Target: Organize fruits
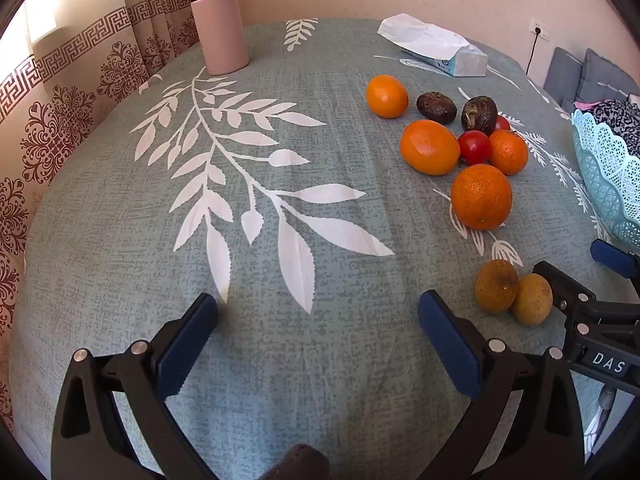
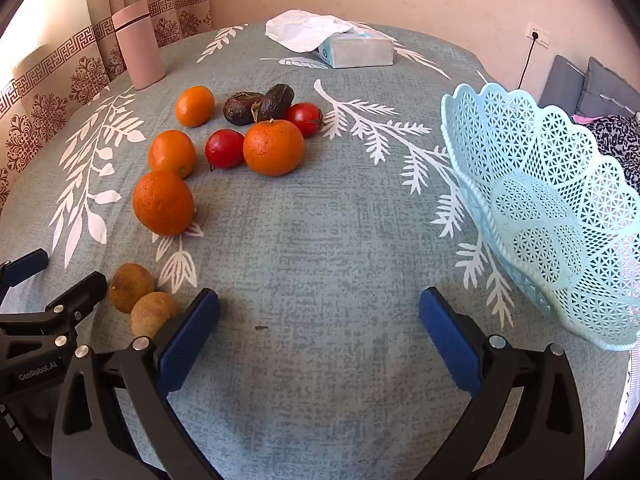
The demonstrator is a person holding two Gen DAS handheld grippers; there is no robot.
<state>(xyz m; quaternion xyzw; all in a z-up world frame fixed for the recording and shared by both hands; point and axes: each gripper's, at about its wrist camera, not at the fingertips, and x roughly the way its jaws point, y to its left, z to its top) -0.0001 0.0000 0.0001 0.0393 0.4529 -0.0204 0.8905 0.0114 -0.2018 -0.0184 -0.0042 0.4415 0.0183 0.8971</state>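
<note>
Loose fruit lies on the leaf-print tablecloth: several oranges, the nearest (image 1: 481, 196) (image 2: 163, 203) largest, two red tomatoes (image 2: 224, 148), two dark wrinkled fruits (image 2: 256, 106) and two small brown fruits (image 1: 496, 285) (image 2: 131, 287) side by side. A light-blue lattice basket (image 2: 540, 208) (image 1: 608, 172) stands empty at the right. My left gripper (image 1: 318, 312) is open and empty over bare cloth, left of the brown fruits. My right gripper (image 2: 319, 308) is open and empty, between the brown fruits and the basket.
A pink cylindrical flask (image 1: 218, 20) (image 2: 138, 46) stands at the far left by the curtain. A tissue pack (image 2: 352, 50) (image 1: 440, 46) lies at the far edge. A grey sofa (image 2: 580, 84) is beyond the table's right edge.
</note>
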